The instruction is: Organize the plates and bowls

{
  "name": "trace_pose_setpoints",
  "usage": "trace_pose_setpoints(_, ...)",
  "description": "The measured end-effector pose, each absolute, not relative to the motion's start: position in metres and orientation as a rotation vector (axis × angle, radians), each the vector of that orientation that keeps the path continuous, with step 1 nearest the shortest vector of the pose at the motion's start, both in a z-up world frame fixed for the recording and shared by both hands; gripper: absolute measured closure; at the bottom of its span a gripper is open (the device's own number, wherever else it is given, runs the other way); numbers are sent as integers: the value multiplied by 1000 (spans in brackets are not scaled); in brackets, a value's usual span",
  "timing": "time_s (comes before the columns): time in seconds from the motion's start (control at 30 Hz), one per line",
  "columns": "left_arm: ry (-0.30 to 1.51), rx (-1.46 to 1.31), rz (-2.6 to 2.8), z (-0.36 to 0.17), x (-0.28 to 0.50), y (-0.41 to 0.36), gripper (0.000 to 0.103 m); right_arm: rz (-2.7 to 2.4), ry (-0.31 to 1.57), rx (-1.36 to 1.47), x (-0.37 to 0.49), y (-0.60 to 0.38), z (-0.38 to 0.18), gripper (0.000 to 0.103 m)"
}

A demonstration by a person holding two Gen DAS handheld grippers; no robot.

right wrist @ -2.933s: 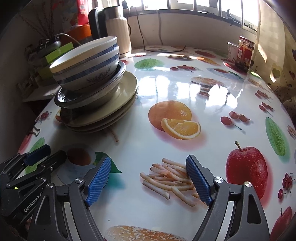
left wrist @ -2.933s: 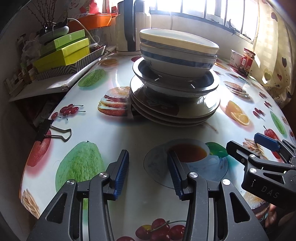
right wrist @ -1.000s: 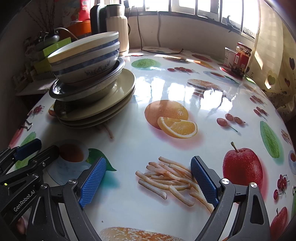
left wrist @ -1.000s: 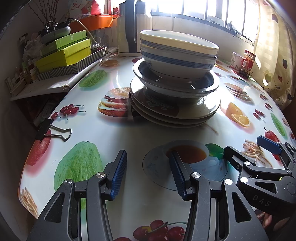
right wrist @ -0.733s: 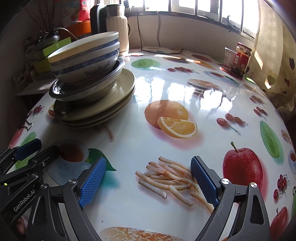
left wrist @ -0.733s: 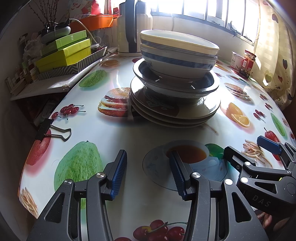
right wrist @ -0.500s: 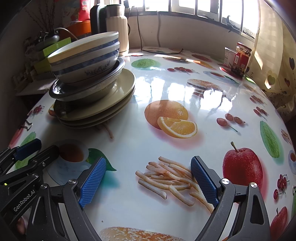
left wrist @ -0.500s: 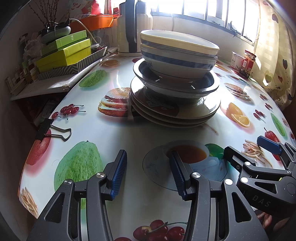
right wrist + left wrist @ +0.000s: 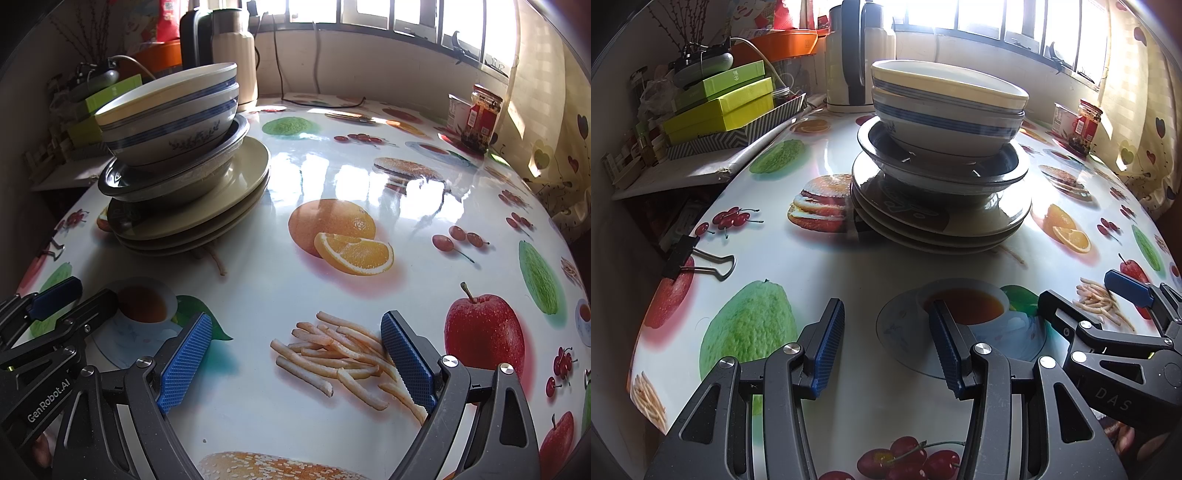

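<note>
One stack of dishes stands on the fruit-print table (image 9: 820,266). Two white bowls with blue bands (image 9: 945,110) (image 9: 173,122) sit nested on top, inside a dark-rimmed deep dish (image 9: 938,168) (image 9: 173,181). Under it lie three cream plates (image 9: 942,225) (image 9: 207,218). My left gripper (image 9: 886,325) hovers open and empty over the table, in front of the stack. My right gripper (image 9: 295,347) is open and empty too, wider, over the printed fries to the right of the stack. Each gripper shows at the edge of the other's view.
A kettle (image 9: 853,55) and a thermos (image 9: 232,48) stand behind the stack. Green boxes on a patterned tray (image 9: 720,103) sit at the left. Jars (image 9: 480,114) stand at the far right by the curtain. A binder clip (image 9: 698,258) grips the table's left edge.
Over the last second nothing has visibly moved. Compared with the earliest frames, both views have shifted slightly and the stack looks a little nearer.
</note>
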State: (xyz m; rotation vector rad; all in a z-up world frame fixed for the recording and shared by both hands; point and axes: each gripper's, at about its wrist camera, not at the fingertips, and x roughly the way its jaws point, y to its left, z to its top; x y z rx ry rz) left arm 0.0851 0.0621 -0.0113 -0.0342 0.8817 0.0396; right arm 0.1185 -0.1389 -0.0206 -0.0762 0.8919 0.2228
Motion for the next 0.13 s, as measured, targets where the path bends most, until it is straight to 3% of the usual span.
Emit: trace_pose_setpoints(0.13, 881, -34, 40, -11, 85, 62, 54, 223, 892, -76, 118, -139, -21, 9)
